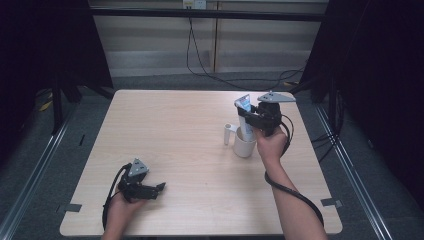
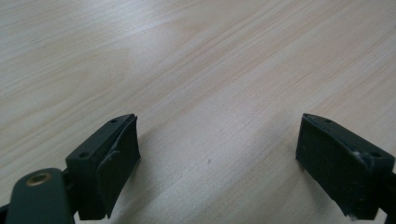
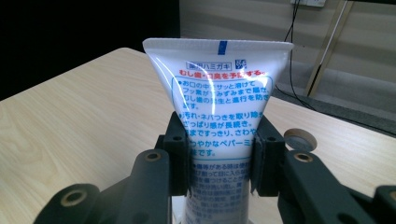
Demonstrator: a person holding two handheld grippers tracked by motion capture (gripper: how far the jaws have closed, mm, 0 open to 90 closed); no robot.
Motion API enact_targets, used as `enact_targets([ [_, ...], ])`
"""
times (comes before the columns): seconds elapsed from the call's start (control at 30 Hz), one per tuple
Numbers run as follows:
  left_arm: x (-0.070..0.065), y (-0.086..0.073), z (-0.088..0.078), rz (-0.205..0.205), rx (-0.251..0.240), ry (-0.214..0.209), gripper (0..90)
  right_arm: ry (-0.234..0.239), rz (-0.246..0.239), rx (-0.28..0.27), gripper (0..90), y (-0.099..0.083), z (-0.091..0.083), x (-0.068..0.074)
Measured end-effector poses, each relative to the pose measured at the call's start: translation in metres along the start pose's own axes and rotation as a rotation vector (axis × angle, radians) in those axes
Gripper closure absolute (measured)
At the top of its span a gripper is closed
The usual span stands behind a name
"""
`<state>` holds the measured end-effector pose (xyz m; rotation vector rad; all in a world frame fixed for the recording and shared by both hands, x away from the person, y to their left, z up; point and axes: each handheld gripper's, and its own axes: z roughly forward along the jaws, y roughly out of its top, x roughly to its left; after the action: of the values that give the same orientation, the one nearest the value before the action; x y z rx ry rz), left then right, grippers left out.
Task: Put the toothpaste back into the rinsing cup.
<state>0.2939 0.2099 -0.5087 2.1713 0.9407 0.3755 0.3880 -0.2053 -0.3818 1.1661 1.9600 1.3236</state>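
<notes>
A white toothpaste tube (image 1: 243,106) with blue and red print stands upright, crimped end up, and my right gripper (image 1: 252,120) is shut on its middle. Its lower end reaches down into a white cup (image 1: 245,146) at the table's right of centre. In the right gripper view the tube (image 3: 219,88) sits squeezed between the two black pads, with my right gripper (image 3: 220,154) around it. My left gripper (image 1: 159,187) rests low at the front left of the table, open and pointing right. Its jaws stand wide apart over bare wood in the left gripper view (image 2: 217,140).
A small white upright piece (image 1: 228,134) with a round top (image 3: 300,139) stands against the cup's left side; whether it is a handle I cannot tell. The light wooden table (image 1: 175,130) has dark curtains on both sides, and cables (image 1: 200,65) lie on the floor behind.
</notes>
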Motion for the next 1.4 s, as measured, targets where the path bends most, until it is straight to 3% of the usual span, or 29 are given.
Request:
enact_targets([
  [1.07, 0.0, 0.0, 0.0, 0.0, 0.001, 0.001, 13.1, -0.012, -0.02, 0.042, 64.5, -0.032, 0.006, 0.004],
  [1.4, 0.0, 0.0, 0.0, 0.002, 0.0, 0.001, 13.1, -0.025, -0.003, 0.048, 64.4, -0.043, 0.005, 0.003],
])
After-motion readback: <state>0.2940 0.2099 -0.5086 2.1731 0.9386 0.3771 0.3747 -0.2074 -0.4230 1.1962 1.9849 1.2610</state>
